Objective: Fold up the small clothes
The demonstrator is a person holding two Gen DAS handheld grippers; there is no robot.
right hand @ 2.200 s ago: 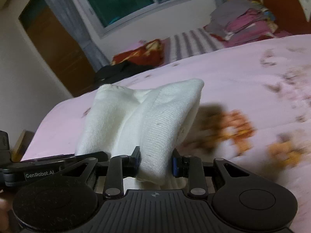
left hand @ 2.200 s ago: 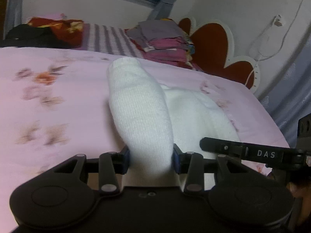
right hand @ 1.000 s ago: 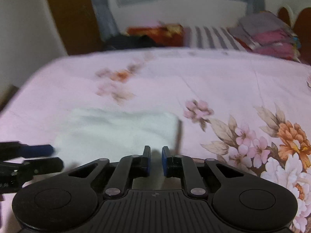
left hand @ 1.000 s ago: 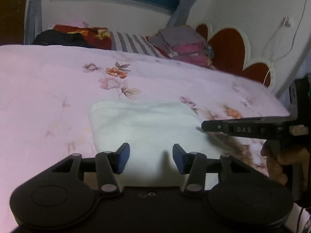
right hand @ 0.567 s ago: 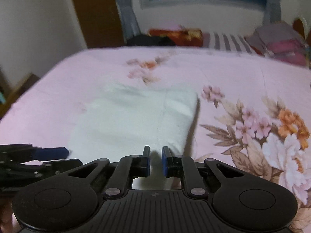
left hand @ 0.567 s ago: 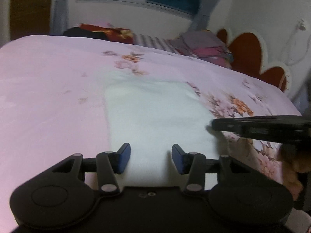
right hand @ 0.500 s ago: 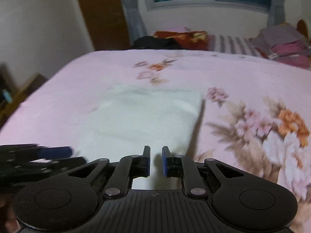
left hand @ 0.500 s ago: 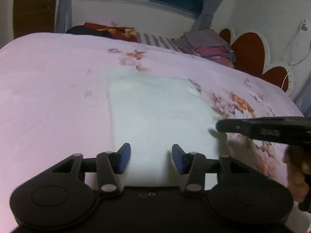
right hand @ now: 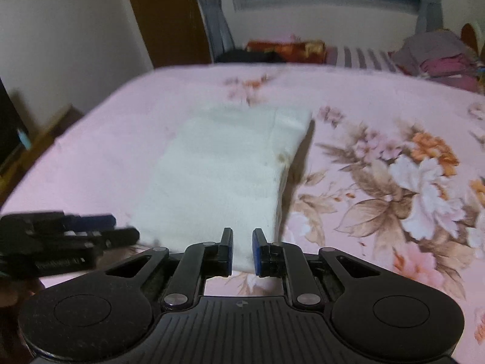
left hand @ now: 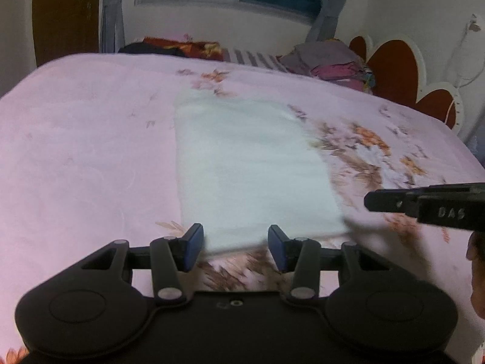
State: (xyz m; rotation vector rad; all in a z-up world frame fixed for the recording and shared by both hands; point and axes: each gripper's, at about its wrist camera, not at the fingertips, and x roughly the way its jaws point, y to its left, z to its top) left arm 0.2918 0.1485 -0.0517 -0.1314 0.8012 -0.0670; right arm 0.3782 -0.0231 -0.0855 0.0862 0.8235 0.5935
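Left wrist view is showing the left tongs gaping, right tongs nearly together, both now pulling back empty from the white folded cloth lying released on the bed, this fold seemingly finished.

The pink floral bedspread lies open on every side of the folded white cloth, so a gripper can pass to its left, right and near edge unhindered. The only things close by are the two grippers: the right gripper reaches in beside the cloth's near right corner. Stacked folded clothes and dark bedding crowd the far edge, well apart from the cloth
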